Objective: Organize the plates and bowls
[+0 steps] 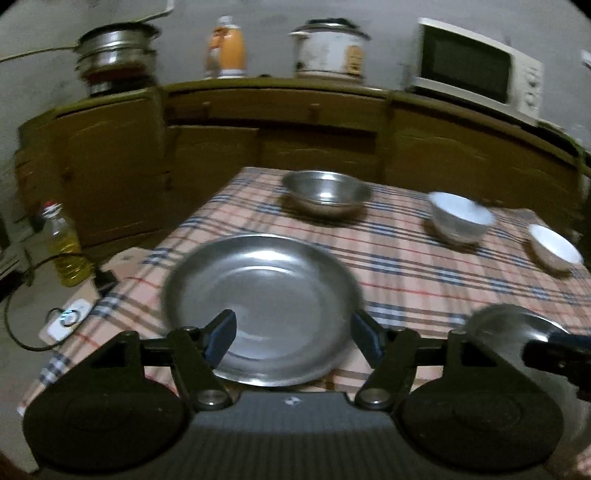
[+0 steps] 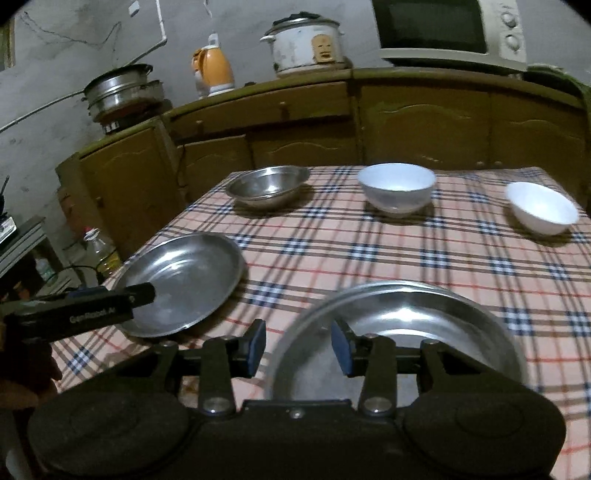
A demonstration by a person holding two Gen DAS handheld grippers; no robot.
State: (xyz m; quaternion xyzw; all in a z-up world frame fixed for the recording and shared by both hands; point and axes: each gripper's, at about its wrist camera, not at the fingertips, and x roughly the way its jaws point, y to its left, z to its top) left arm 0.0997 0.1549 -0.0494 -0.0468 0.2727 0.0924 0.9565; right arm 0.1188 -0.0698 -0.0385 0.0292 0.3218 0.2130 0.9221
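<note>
plaid tablecloth [image 2: 369, 251] on table; wooden cabinets [image 2: 424, 122] behind, microwave [image 1: 476, 70] atop.

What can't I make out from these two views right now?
- Right plate: near rim hidden behind the right gripper in the right view; whether its rim sits between the pads is unclear.
- Left plate: near edge hidden by the left gripper, left view.
- Microwave: top cut off, right view.

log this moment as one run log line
left gripper: open over left plate | right gripper: open, jaws astride right plate rim | steel bowl, two white bowls untouched
</note>
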